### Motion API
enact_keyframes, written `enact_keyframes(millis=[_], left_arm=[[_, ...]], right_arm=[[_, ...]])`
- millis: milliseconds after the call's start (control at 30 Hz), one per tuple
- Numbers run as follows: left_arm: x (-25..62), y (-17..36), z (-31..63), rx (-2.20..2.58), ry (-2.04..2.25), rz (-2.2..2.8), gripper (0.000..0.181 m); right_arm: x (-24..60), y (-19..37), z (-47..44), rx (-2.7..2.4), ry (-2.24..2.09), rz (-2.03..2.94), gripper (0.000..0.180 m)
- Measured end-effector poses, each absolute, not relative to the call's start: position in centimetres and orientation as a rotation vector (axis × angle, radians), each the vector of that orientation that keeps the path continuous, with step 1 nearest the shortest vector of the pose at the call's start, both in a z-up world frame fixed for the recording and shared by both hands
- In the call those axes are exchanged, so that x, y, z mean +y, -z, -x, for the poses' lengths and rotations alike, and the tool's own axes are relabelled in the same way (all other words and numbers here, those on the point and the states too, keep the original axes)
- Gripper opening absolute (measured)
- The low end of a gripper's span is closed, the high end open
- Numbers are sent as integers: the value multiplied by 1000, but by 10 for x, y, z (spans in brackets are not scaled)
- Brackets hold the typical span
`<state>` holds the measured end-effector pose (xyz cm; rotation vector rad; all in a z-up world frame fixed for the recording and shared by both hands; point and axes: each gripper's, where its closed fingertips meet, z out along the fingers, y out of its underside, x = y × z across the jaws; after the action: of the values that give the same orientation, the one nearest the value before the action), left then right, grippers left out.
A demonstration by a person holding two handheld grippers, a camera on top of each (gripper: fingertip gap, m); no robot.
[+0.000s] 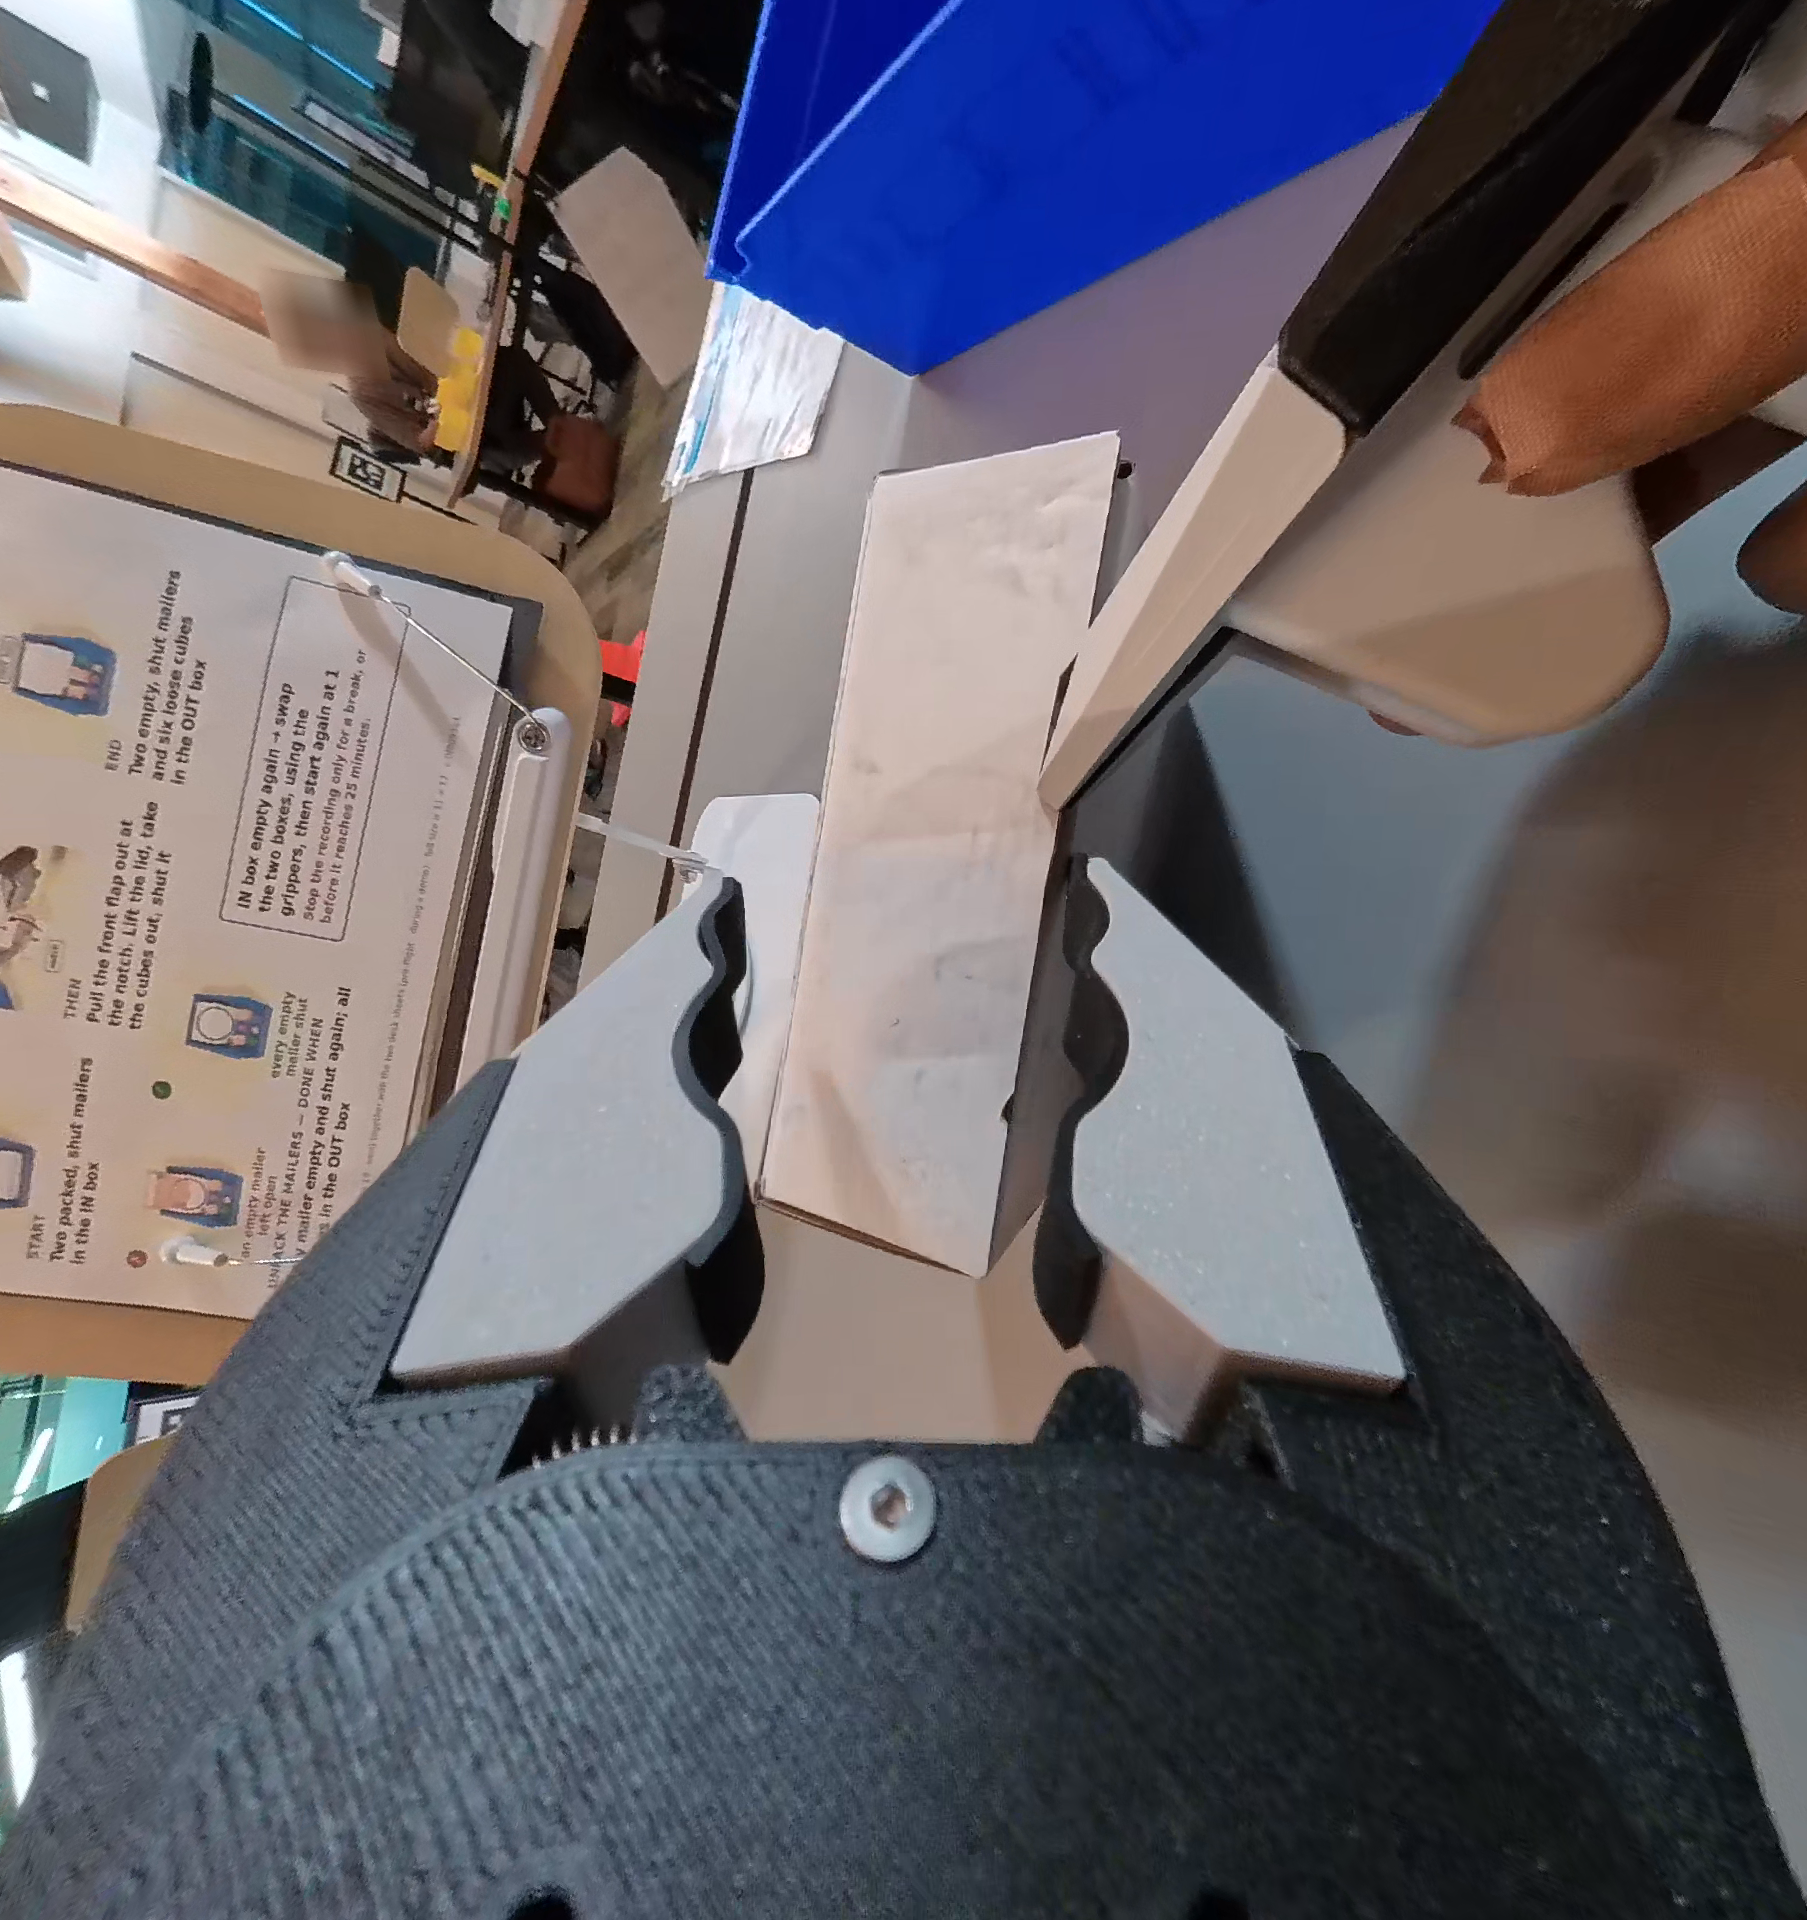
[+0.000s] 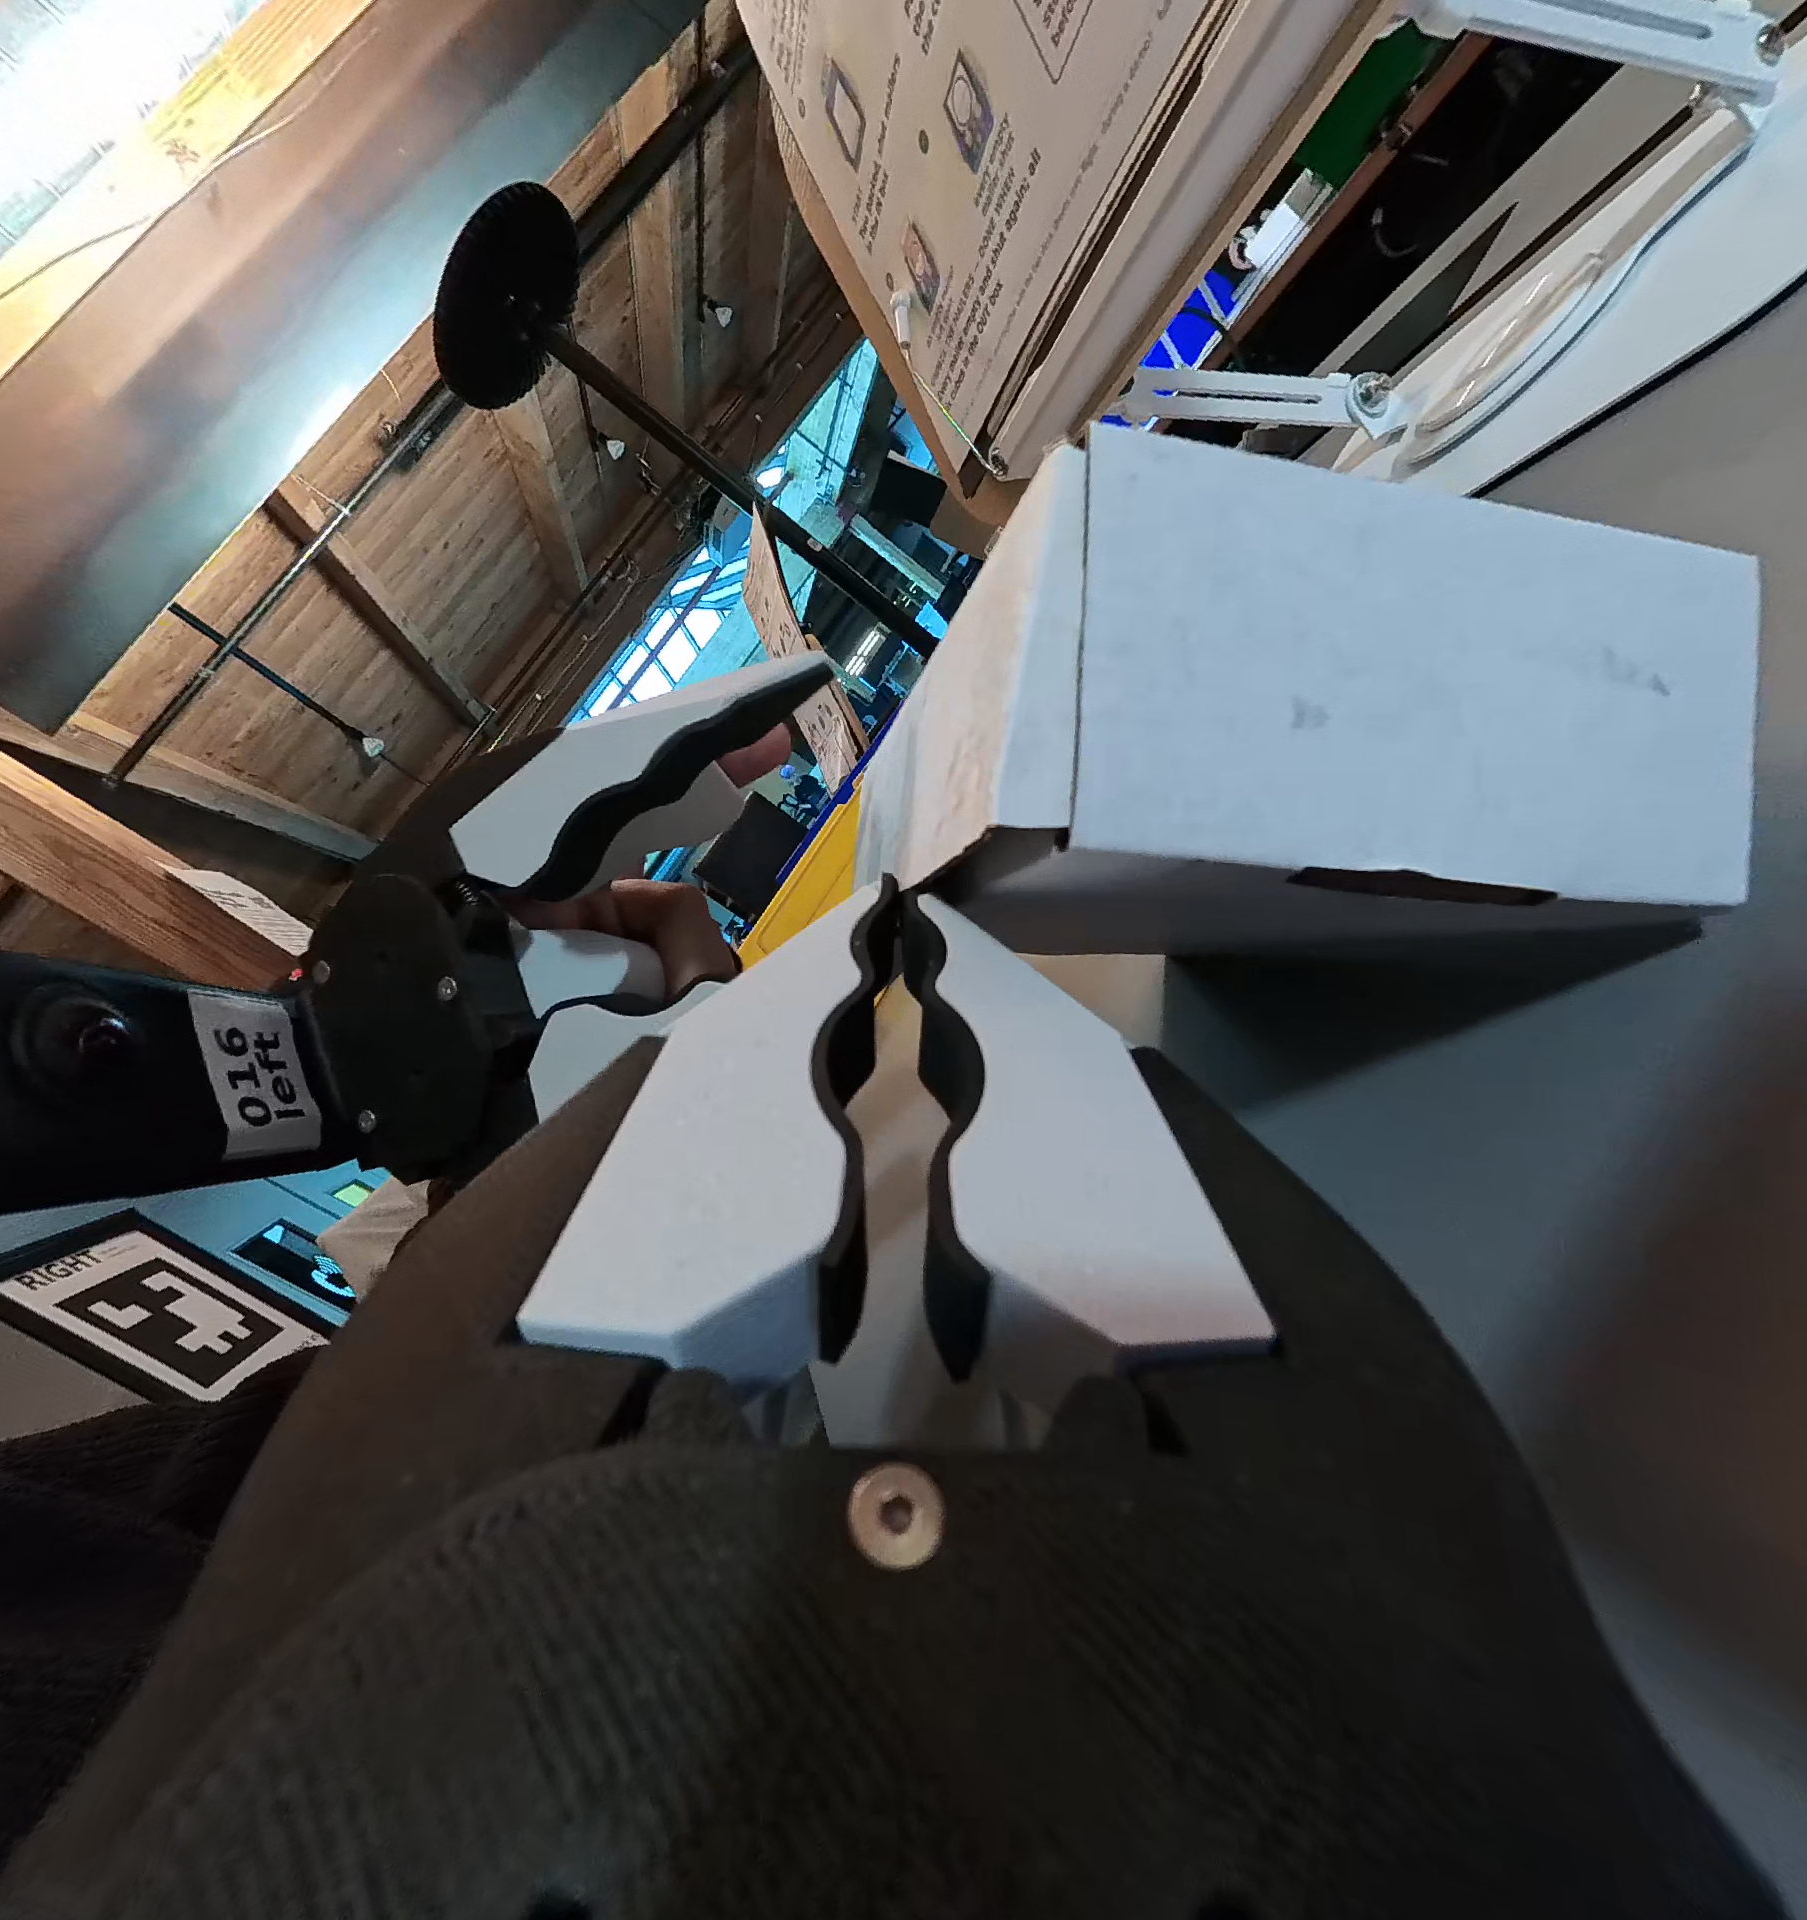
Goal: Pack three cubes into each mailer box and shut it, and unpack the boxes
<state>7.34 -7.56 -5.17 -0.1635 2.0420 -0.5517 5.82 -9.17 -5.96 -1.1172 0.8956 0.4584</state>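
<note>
Here my left gripper (image 1: 904,1049) stands wide, its 2 fingers either side of the white box (image 1: 940,862) on the grey table (image 1: 1346,935). My right gripper (image 2: 897,914) is pinched nearly closed at the box's corner; I cannot tell whether it grips. A blue bin (image 1: 1034,177) sits behind.

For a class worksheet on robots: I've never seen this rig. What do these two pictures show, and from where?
No robot: a person holds a two-finger gripper in each hand, each with a camera looking along its fingers. One picture is from the left gripper: open, with a white mailer box between its fingers over a grey table; a blue bin and instruction sheet are nearby. The other is from the right gripper: nearly shut, tips at the box's corner.
</note>
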Motion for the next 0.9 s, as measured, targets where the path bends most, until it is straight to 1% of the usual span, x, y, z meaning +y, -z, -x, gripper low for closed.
enact_keyframes(millis=[133, 200, 300, 467, 533, 667, 800, 900], left_arm=[[-76, 50, -72, 2031, 525, 149, 60], [-76, 48, -72, 2017, 521, 143, 57], [-75, 49, -72, 2028, 520, 150, 57], [-73, 51, -74, 2037, 527, 158, 65], [-71, 57, -74, 2062, 529, 176, 65], [-70, 72, -74, 2122, 546, 206, 51], [-70, 74, -75, 2109, 518, 170, 52], [-69, 75, -75, 2089, 499, 128, 55]], right_arm=[[-93, 61, -59, 907, -471, 1105, 0], [-93, 62, -61, 916, -484, 1094, 0], [-93, 62, -60, 914, -483, 1100, 0], [-92, 64, -60, 919, -501, 1103, 0], [-91, 68, -60, 931, -512, 1120, 0], [-89, 76, -61, 967, -533, 1139, 0], [-88, 79, -61, 980, -548, 1151, 0], [-86, 82, -60, 989, -556, 1170, 0]])
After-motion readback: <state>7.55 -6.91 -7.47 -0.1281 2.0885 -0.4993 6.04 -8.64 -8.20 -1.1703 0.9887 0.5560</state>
